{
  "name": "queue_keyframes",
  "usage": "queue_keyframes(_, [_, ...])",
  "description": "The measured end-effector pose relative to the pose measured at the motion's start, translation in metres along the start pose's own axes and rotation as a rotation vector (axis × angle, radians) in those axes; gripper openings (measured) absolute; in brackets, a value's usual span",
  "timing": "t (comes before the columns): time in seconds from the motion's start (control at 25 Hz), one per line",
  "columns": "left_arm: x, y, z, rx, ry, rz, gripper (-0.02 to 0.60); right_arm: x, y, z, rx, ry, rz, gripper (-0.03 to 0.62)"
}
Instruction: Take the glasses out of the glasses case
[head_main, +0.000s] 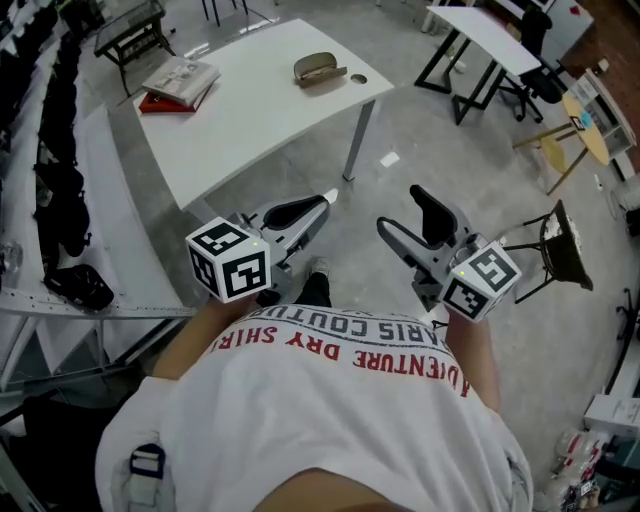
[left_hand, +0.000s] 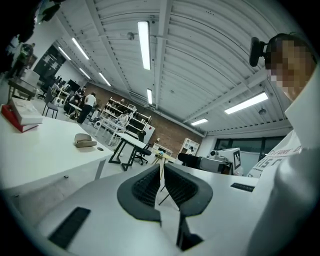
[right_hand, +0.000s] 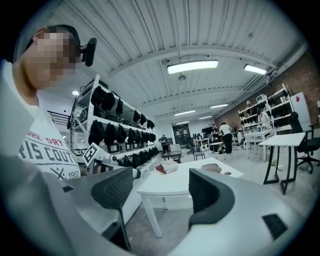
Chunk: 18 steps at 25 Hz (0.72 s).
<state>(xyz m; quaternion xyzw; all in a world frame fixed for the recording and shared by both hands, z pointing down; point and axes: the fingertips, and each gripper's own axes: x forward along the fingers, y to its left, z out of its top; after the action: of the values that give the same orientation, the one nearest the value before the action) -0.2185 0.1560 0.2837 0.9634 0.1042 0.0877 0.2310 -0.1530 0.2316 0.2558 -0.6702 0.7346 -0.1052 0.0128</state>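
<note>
A tan glasses case lies shut near the far edge of the white table, with a small round thing beside it. The case also shows far off in the left gripper view and the right gripper view. Both grippers are held close to the person's body, well short of the table and over the floor. My left gripper has its pads drawn together with nothing between them. My right gripper stands wide open and empty.
A stack of books lies at the table's left end. Shelves with dark bags run along the left. A dark stool stands to the right, and another white table and office chair at the back right.
</note>
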Motion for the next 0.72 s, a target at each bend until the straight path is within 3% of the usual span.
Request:
queue_keyframes(0.4, [0.085, 0.107, 0.054, -0.092, 0.043, 0.009, 0.048, 0.092, -0.11, 0.013, 0.075, 0.043, 0.009, 0.328])
queue_keyframes(0.72, [0.137, 0.181, 0.087, -0.068, 0.062, 0.041, 0.048, 0.145, -0.186, 0.021, 0.099, 0.072, -0.005, 0.328])
